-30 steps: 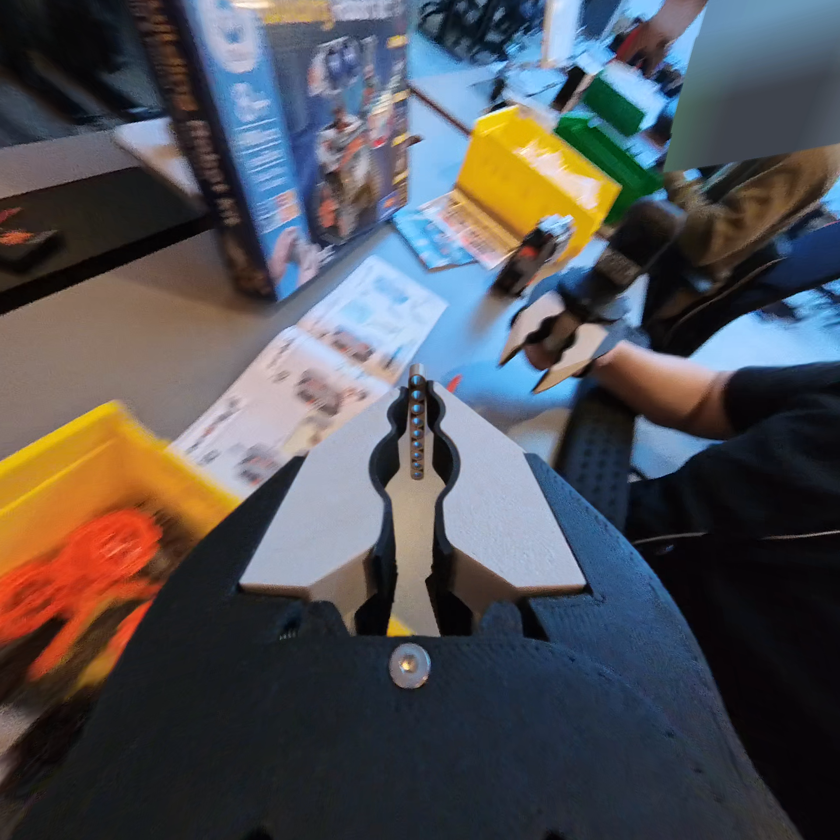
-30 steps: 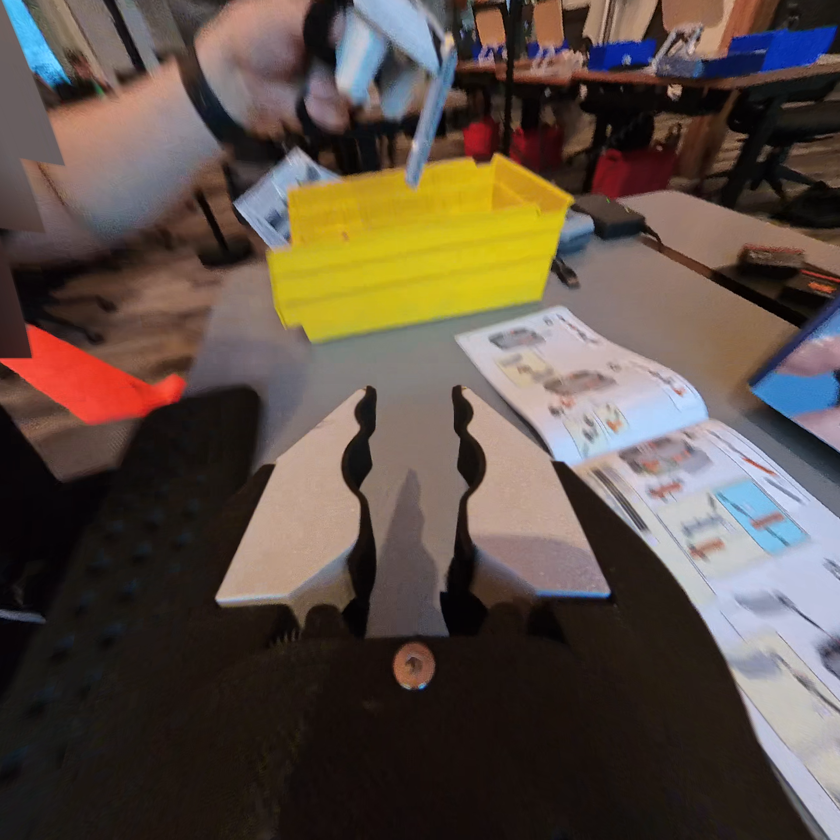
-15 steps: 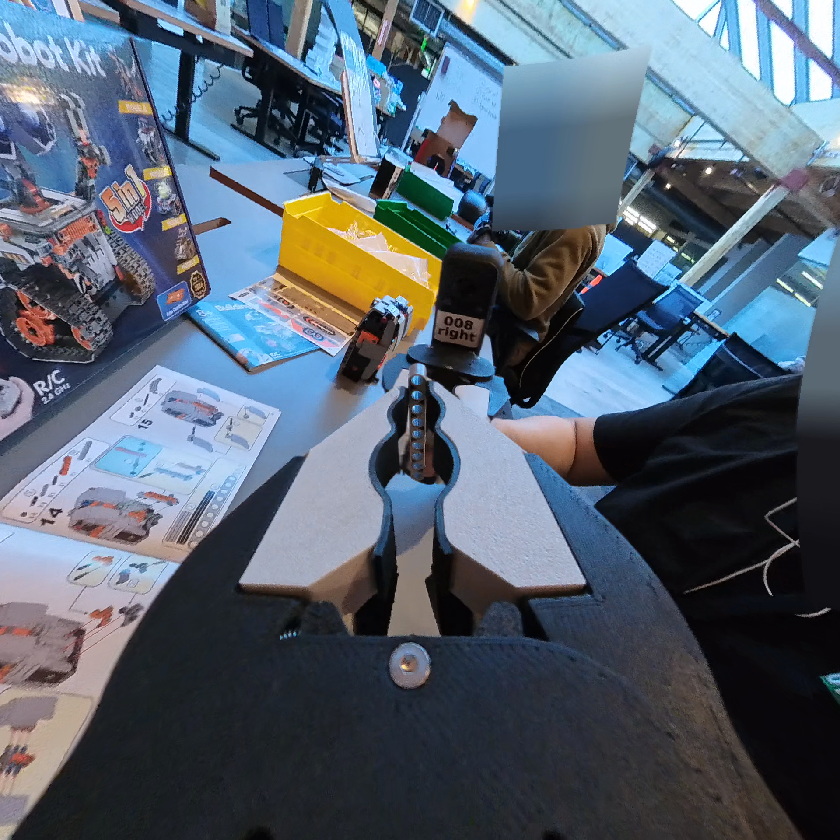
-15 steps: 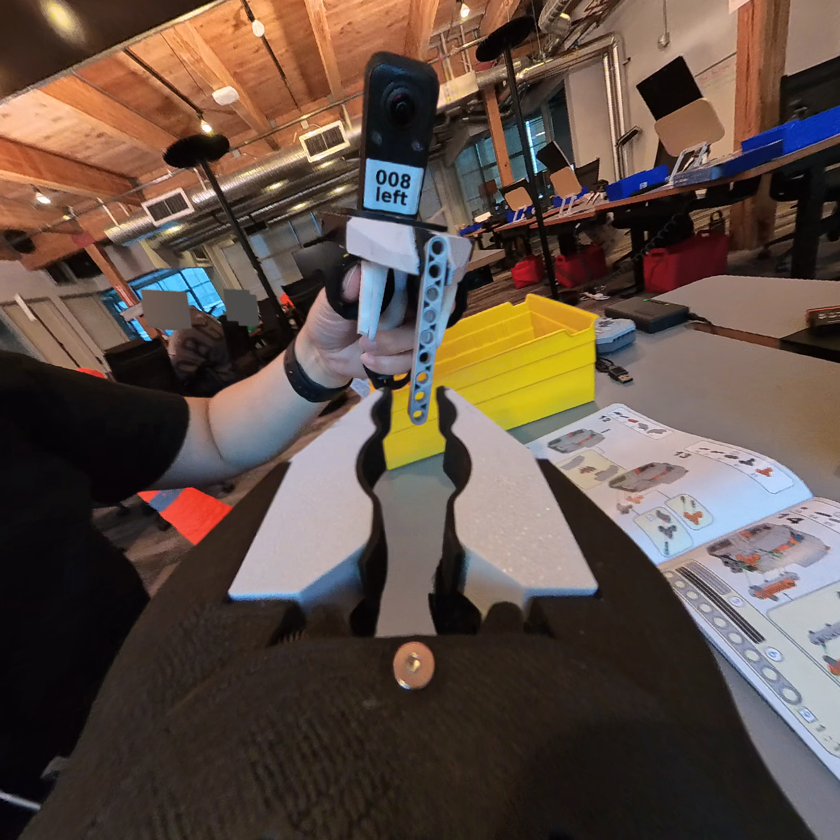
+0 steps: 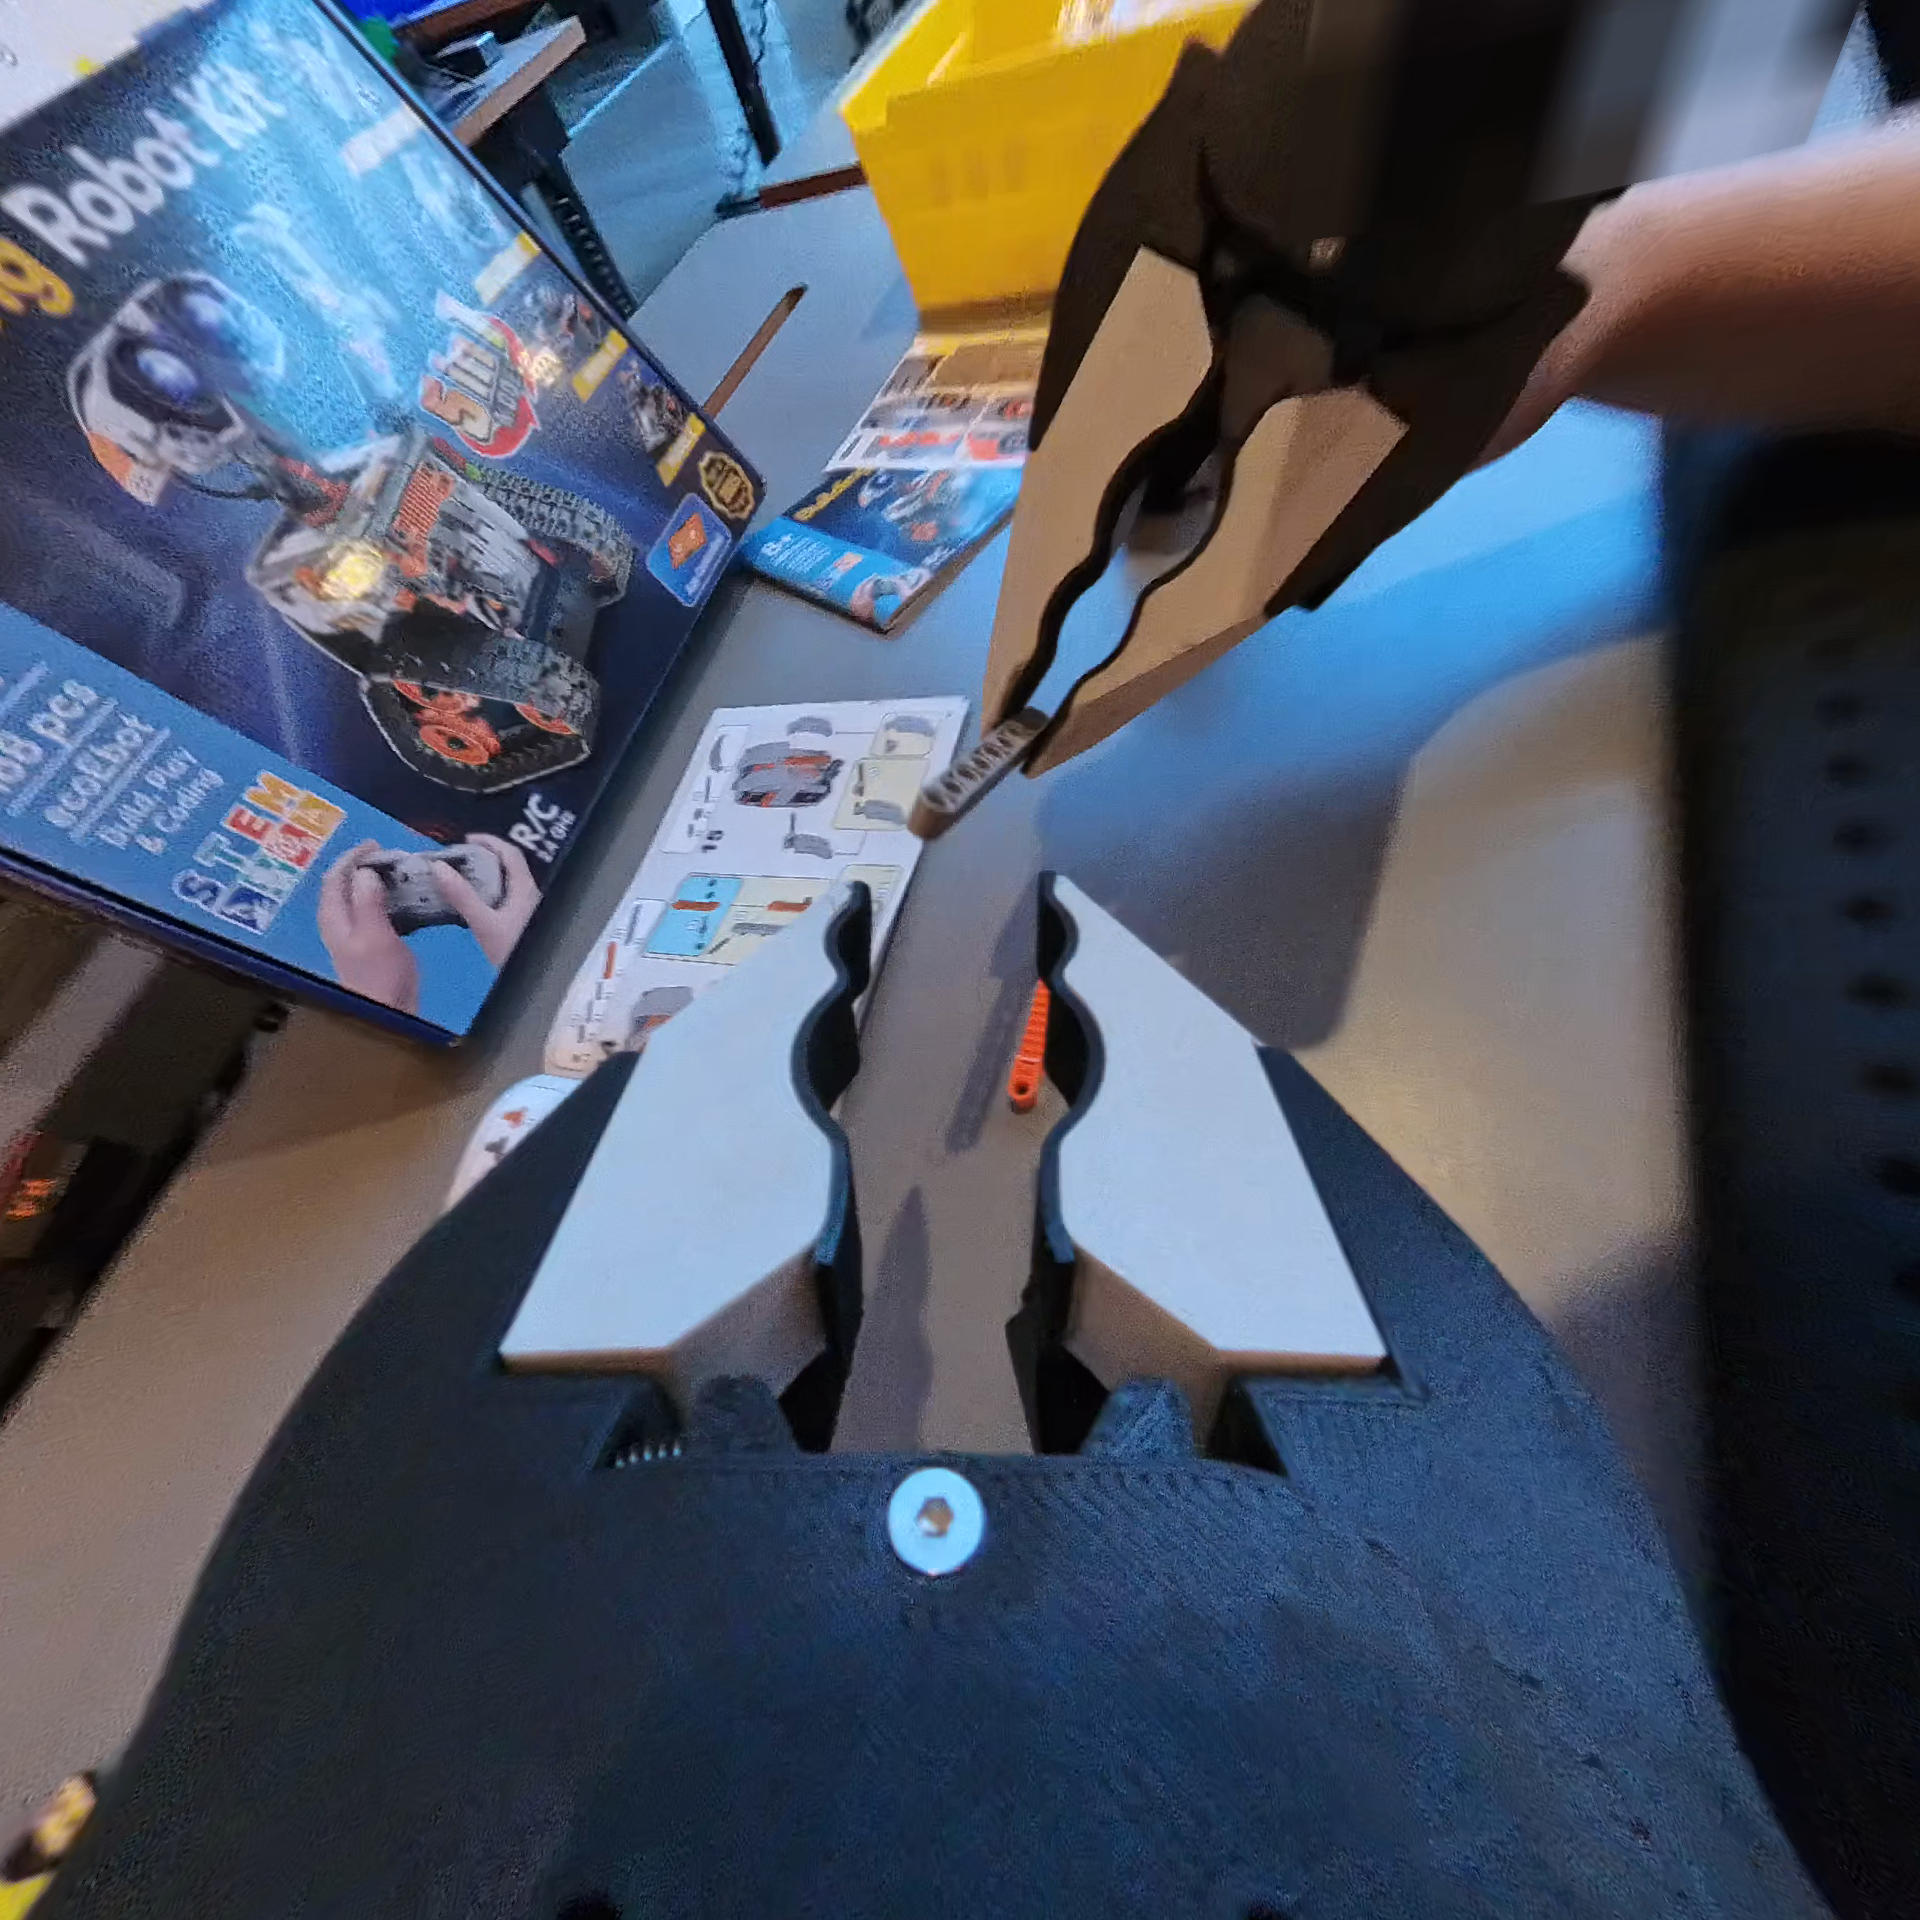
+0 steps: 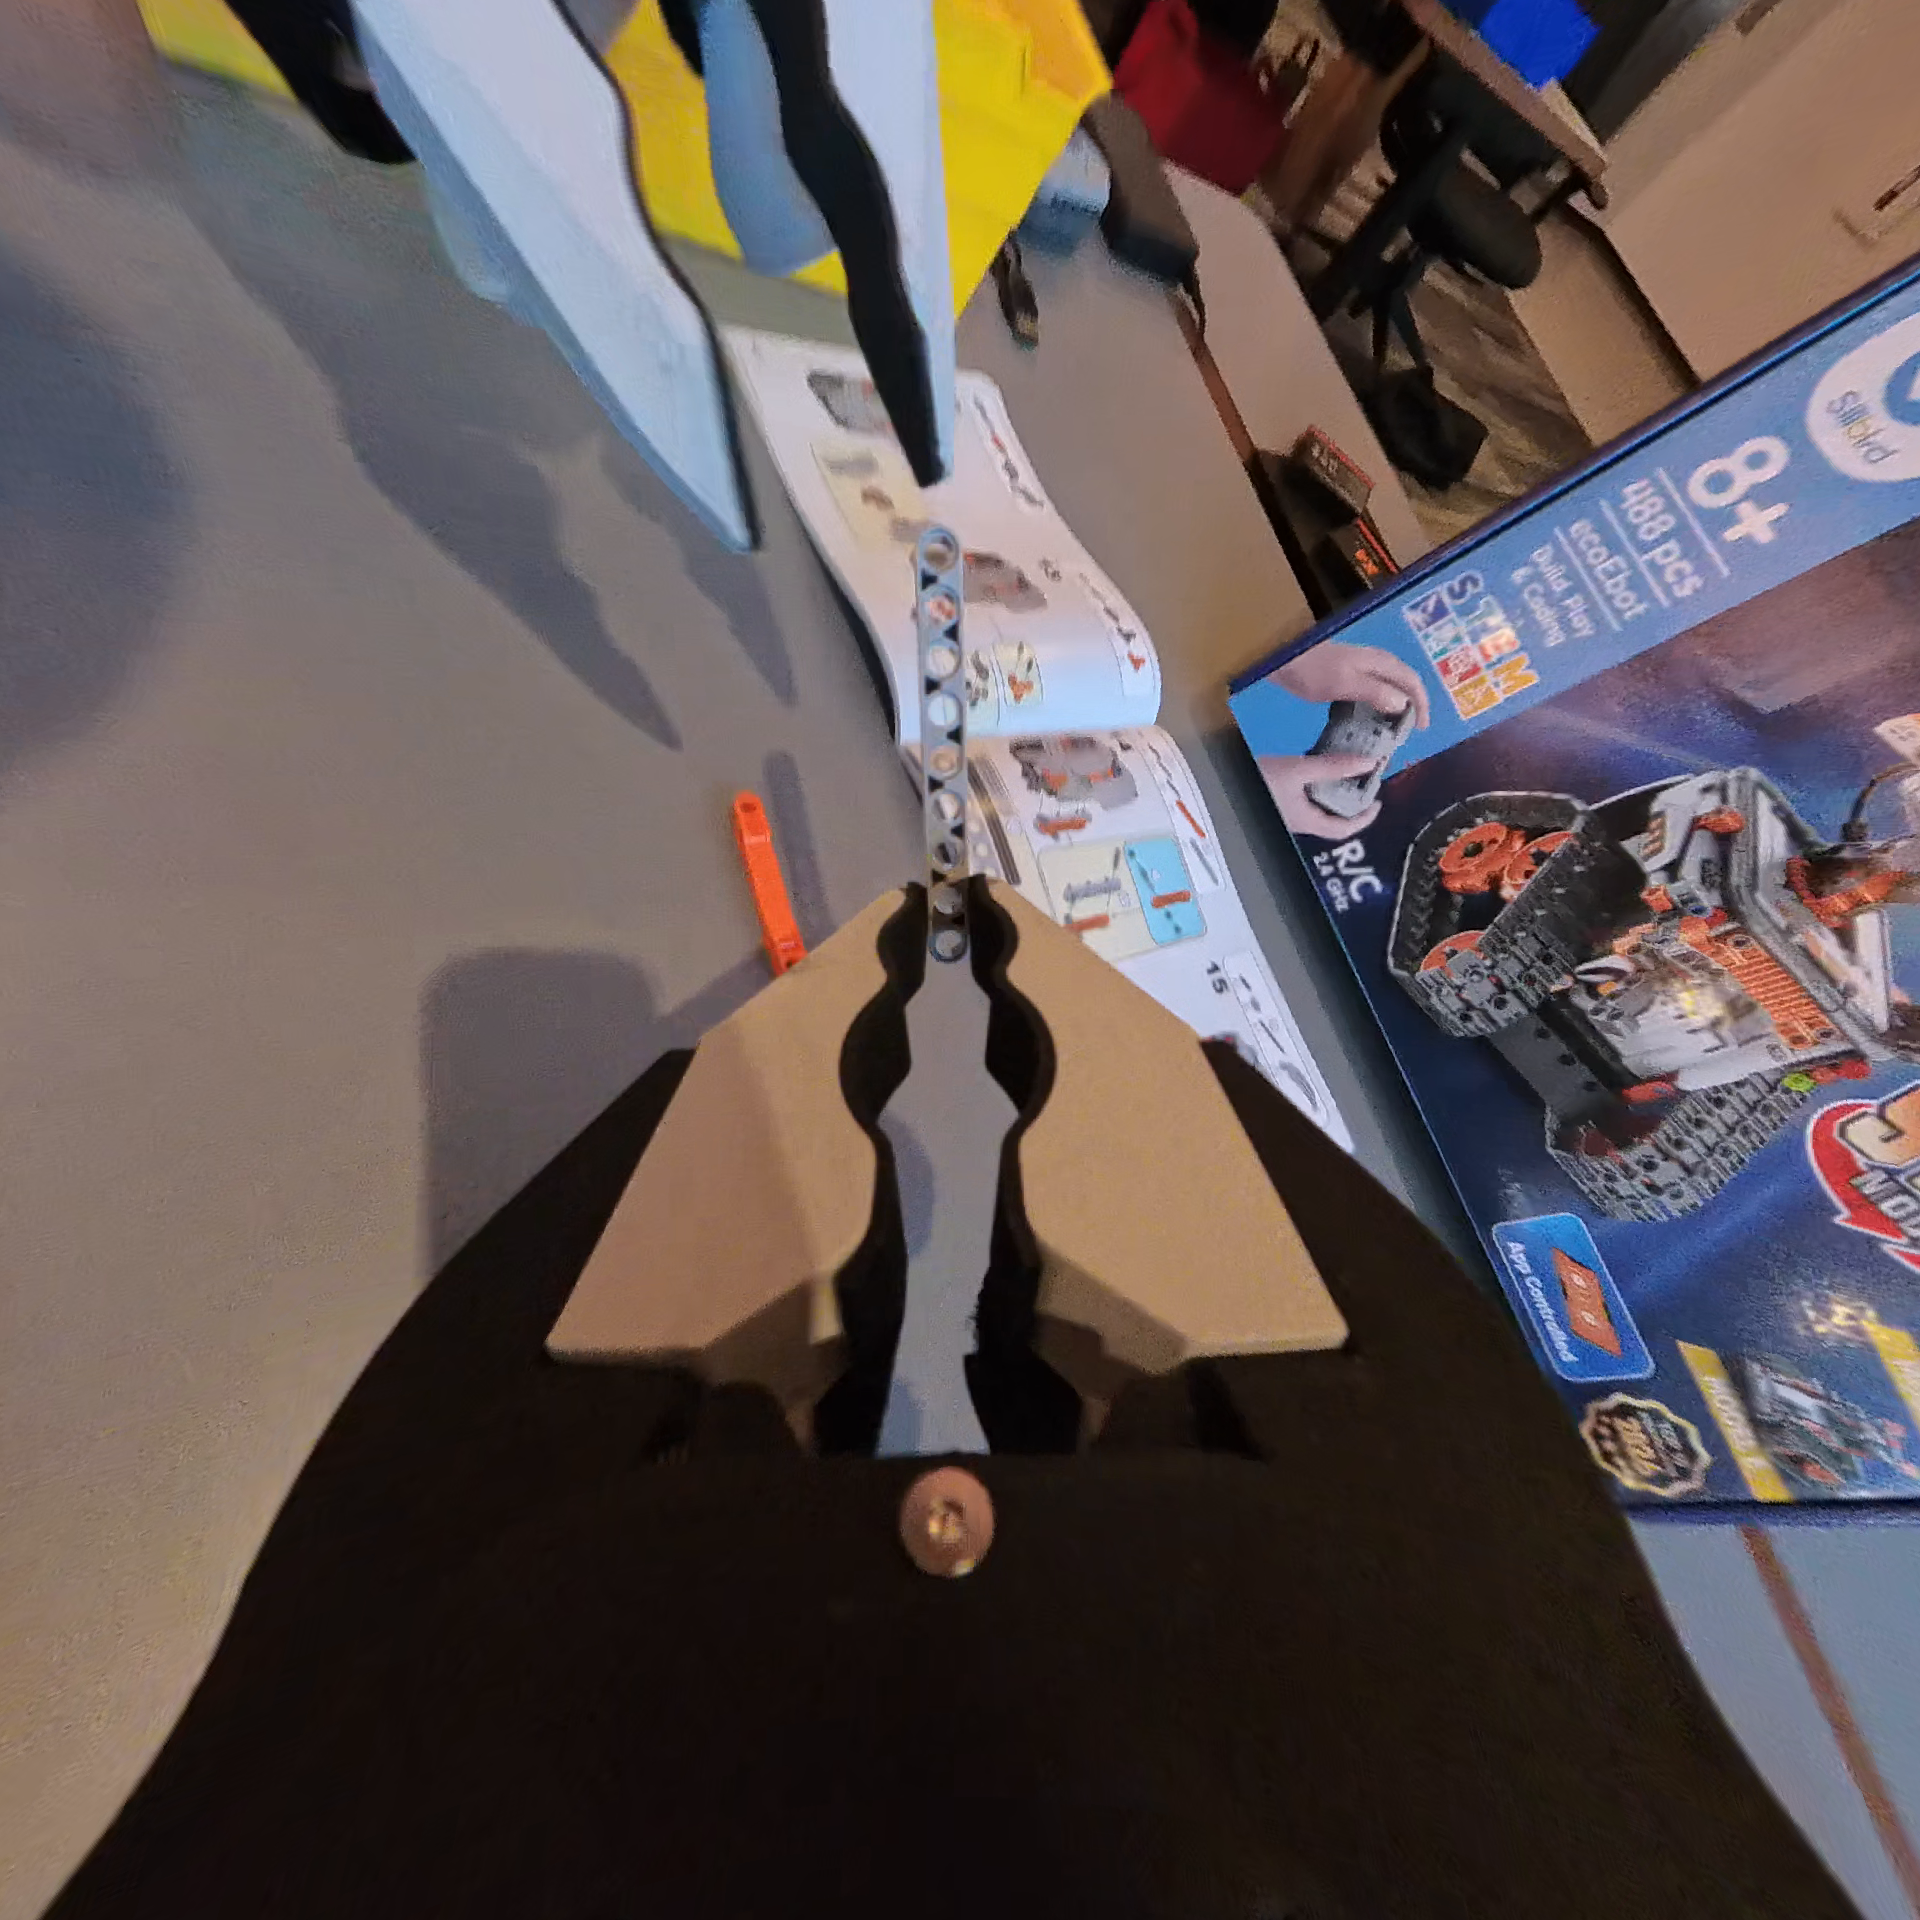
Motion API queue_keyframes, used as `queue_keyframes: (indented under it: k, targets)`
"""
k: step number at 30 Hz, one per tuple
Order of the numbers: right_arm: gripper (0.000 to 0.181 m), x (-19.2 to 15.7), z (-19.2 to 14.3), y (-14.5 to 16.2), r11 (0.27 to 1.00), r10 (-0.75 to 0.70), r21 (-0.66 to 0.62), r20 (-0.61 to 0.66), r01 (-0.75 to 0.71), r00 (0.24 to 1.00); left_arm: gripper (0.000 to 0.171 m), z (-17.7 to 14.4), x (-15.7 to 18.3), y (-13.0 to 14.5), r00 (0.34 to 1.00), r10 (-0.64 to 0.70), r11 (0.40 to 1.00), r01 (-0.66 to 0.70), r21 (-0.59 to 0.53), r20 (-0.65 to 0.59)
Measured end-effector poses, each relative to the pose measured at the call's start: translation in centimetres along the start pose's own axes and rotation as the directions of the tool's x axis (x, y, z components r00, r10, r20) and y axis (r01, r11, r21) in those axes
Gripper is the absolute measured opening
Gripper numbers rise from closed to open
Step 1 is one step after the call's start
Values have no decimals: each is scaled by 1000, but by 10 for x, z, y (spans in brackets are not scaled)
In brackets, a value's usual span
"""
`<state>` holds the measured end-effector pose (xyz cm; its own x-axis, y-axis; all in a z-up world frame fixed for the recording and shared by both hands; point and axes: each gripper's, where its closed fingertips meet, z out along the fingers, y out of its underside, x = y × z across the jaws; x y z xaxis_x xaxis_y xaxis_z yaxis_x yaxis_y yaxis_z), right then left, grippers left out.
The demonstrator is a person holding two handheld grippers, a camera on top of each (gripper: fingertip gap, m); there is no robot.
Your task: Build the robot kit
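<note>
Right gripper (image 6: 951,914) pinches near end of grey holed beam (image 6: 943,717), held above table (image 6: 312,727). Left gripper (image 5: 945,914) spread, empty, just beyond beam's far end. Beam probably light, stiff, slick; grip flat sides.

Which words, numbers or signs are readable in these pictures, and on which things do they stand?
I do not quote writing; these things bear it.
Blue box: much print, clear.
Open booklet: small numbers, partly blurred.
Second booklet: blurred.
Beam in the shut right gripper, orange piece: none.
</note>
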<state>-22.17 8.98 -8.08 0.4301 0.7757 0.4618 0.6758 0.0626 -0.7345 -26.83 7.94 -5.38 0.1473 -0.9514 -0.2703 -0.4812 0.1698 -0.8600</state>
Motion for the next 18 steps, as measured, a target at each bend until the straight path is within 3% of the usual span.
queue_keyframes:
  k: [6, 12, 18]
  targets:
    - [6, -3, 5, 24, 980, -143, -145, -30, 137, 989, 19, 32, 3, 13, 991, 130, 991, -130, -25, -12]
    - [6, -3, 8, 36, 980, -114, -163, -12, 111, 993, 6, 50, 0, 29, 982, 179, 981, -182, -67, -55]
    - [6, -6, 10, 38, 992, -30, -122, 33, 34, 999, 5, 51, 2, 34, 987, 145, 989, -146, -9, -70]
